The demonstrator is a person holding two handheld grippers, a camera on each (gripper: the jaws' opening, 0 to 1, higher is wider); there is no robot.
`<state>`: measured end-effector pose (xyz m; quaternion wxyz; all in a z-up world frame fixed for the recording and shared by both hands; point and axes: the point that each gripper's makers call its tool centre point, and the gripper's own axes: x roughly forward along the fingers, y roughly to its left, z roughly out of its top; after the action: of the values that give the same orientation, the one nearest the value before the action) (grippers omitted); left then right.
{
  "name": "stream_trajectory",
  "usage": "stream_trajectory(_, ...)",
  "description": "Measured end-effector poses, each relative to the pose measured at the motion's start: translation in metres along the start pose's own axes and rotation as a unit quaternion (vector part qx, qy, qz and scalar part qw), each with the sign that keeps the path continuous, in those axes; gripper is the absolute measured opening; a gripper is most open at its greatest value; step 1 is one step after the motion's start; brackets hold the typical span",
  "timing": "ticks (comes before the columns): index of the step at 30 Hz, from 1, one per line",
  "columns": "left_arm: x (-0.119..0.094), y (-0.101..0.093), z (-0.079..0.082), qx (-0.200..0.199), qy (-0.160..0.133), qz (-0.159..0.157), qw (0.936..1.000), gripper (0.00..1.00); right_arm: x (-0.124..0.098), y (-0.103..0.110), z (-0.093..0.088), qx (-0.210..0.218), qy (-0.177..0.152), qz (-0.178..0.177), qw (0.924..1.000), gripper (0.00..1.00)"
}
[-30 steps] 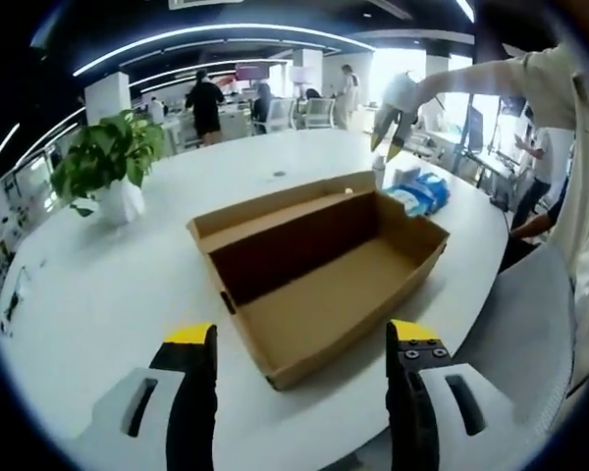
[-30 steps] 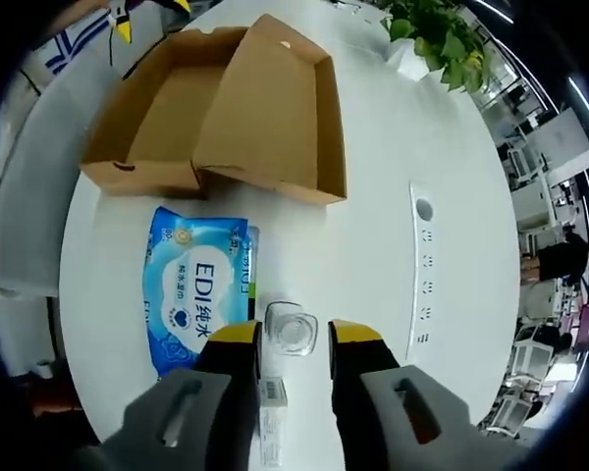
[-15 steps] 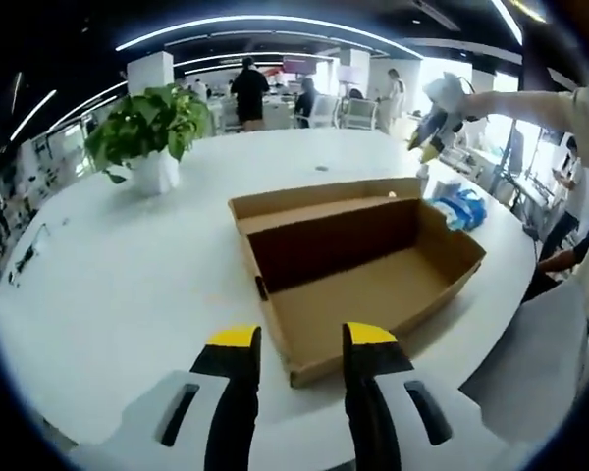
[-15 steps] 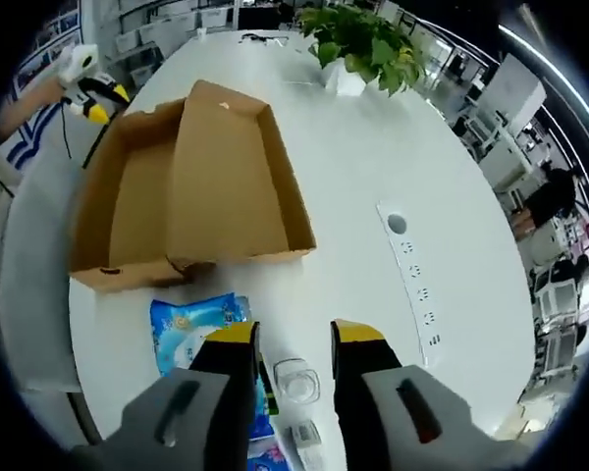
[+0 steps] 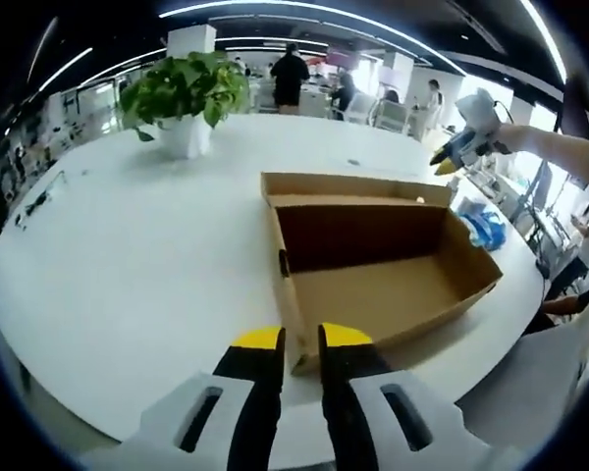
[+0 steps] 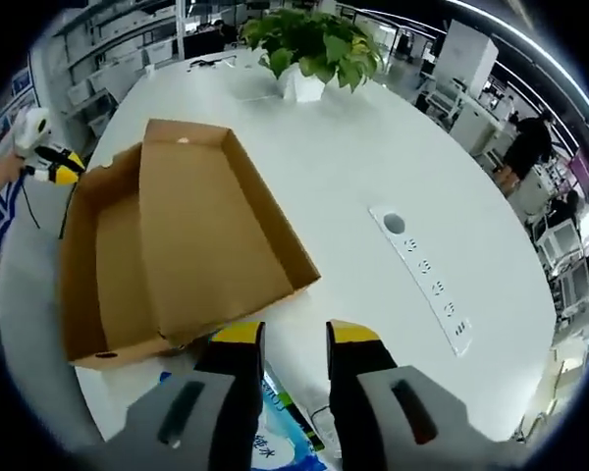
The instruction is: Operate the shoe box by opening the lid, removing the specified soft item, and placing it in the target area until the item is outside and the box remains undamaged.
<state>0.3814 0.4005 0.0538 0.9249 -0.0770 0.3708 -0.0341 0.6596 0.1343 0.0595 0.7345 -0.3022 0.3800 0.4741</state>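
Hiding the wipes pack (image 6: 275, 432) partly, the right hand-held gripper (image 6: 294, 336) hovers narrowly parted; the left hand-held gripper (image 5: 300, 339) nearly closed, over the open shoe box (image 5: 373, 265).

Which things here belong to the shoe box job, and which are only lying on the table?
Belong to the job:
- shoe box, open and empty
- blue wipes pack, lying outside the box
- left gripper
- right gripper

Just lying about:
- potted plant
- socket strip set in the table
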Motion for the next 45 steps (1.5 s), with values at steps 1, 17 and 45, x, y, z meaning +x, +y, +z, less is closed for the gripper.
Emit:
stream_trajectory(1,0.001,0.001,-0.001,-0.008,0.003,0.001,1.0,0.07,0.003,-0.001,0.001,0.013,-0.002,-0.005,0.9999,0.23)
stream_trajectory(17,0.006,-0.001,-0.01,-0.051,0.005,-0.01,0.9986,0.03,0.049,-0.003,-0.002,0.181,-0.002,-0.024,0.9833,0.15)
stream_trajectory(45,0.006,0.0,-0.012,-0.042,-0.003,-0.004,0.9991,0.02,0.054,0.014,-0.012,0.26,0.025,-0.034,0.9647,0.17)
